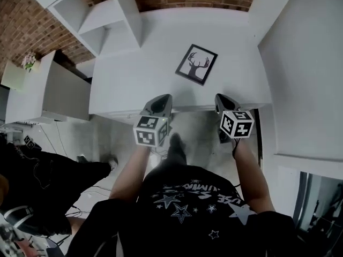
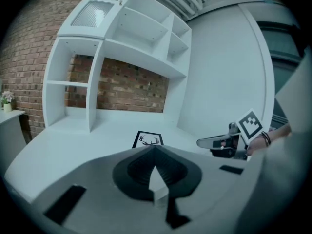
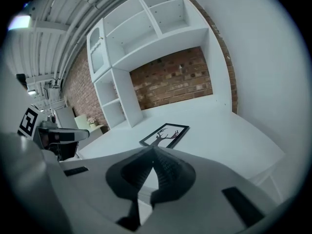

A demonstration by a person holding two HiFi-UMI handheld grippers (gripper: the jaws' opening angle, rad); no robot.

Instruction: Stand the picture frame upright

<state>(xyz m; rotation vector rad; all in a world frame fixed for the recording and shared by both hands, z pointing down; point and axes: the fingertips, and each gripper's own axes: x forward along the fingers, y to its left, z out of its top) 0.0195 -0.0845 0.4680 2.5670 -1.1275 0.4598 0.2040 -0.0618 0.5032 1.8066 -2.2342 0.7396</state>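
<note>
Frame [image 1: 196, 63]: flat on desk [image 1: 128, 63], deer print up | left gripper [image 1: 162, 99]: jaws closed, empty, at desk edge | right gripper [image 1: 221, 98]: closed, empty too

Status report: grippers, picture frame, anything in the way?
Left gripper and right gripper shut, empty, at the desk's near edge. Picture frame flat on the desk, untouched. Nothing blocking.

No readable text. Lettering on the person's shirt [image 1: 199, 190], lower centre of head view: upside-down, too blurred.
</note>
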